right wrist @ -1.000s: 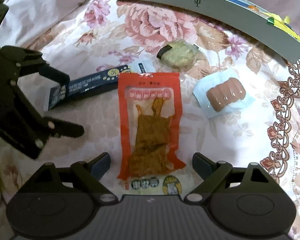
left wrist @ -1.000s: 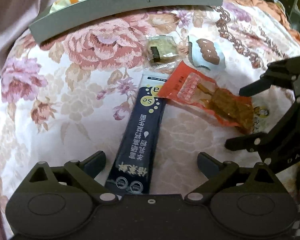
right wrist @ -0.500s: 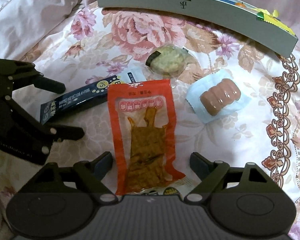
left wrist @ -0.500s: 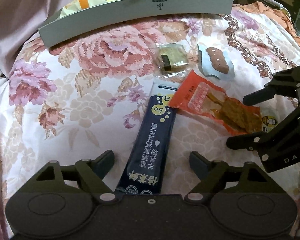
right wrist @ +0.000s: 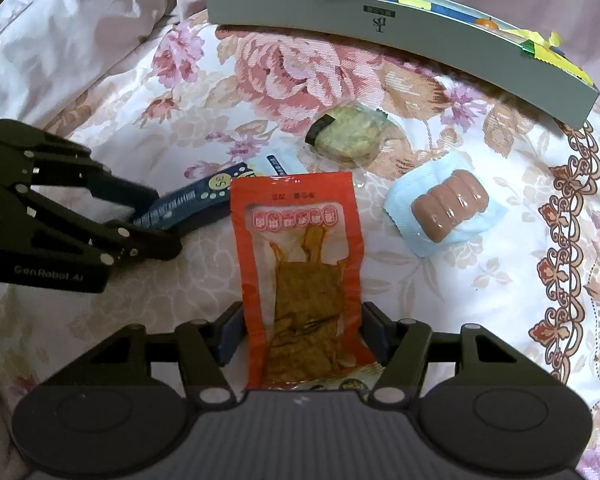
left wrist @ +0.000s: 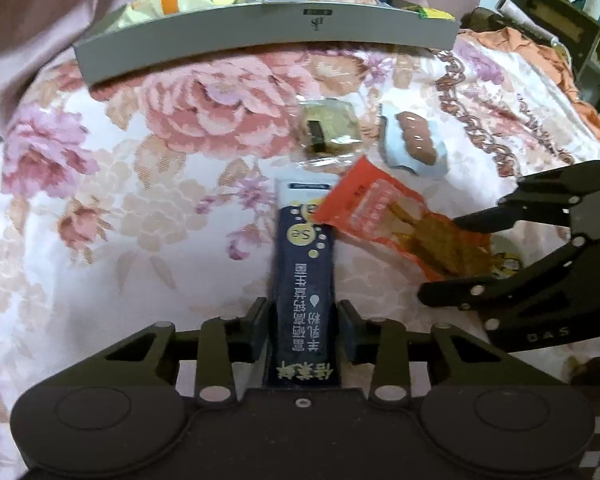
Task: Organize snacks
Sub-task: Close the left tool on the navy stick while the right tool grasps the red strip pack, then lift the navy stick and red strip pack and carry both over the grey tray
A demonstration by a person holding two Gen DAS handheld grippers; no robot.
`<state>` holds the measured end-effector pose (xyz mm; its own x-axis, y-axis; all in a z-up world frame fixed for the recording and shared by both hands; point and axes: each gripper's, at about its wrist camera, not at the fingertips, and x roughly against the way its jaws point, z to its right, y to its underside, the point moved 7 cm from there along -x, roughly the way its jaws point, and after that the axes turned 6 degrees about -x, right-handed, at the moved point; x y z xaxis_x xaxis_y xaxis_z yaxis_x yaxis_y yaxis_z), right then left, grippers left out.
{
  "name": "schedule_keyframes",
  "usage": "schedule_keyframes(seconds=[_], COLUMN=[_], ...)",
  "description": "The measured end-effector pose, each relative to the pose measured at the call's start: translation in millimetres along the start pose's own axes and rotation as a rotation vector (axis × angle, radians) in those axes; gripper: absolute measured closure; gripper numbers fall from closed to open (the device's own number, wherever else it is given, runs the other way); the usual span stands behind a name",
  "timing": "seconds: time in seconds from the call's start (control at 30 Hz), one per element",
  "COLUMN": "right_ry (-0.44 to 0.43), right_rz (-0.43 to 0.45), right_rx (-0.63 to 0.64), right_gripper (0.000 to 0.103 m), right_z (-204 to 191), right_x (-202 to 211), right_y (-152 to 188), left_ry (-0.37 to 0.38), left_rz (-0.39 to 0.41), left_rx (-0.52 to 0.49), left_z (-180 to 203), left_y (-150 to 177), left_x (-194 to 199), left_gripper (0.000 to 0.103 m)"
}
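My left gripper is shut on the near end of a dark blue stick packet lying on the flowered bedspread; it also shows in the right wrist view. My right gripper is shut on the near end of an orange packet of dried tofu, whose far corner overlaps the blue packet. A clear-wrapped greenish cake and a sausage pack on blue wrap lie beyond. A grey tray with several snacks sits at the back.
The flowered bedspread covers the whole surface, with pink bedding at the left. An orange cloth and dark shelves lie at the far right. The left gripper is seen in the right wrist view.
Both grippers have closed: the left jaws now clamp the blue packet and the right jaws clamp the orange packet. Both cameras have pulled slightly back and up.
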<state>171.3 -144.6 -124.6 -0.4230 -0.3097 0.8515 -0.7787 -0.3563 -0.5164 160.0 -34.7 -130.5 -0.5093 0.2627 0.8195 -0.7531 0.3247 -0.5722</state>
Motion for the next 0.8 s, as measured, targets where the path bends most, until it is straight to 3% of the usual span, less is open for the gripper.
schedule_keyframes(seconds=[0.27, 0.5, 0.8], right_ry=[0.015, 0.032, 0.177], right_rz=[0.02, 0.044, 0.12], right_rx=[0.018, 0.053, 0.309], right_gripper=[0.037, 0.036, 0.04], right_z=[-1.8, -5.2, -26.1], right_x=[-1.5, -2.1, 4.3], right_y=[-0.2, -1.9, -3.0], left_ry=[-0.022, -0.067, -0.069], left_rz=[0.035, 0.065, 0.081], left_rx=[-0.006, -0.073, -0.024], left_z=[2.1, 11.2, 8.2], left_y=[-7.1, -9.9, -9.5], left_x=[-8.0, -11.1, -7.2], left_gripper=[0.063, 0.067, 0.071])
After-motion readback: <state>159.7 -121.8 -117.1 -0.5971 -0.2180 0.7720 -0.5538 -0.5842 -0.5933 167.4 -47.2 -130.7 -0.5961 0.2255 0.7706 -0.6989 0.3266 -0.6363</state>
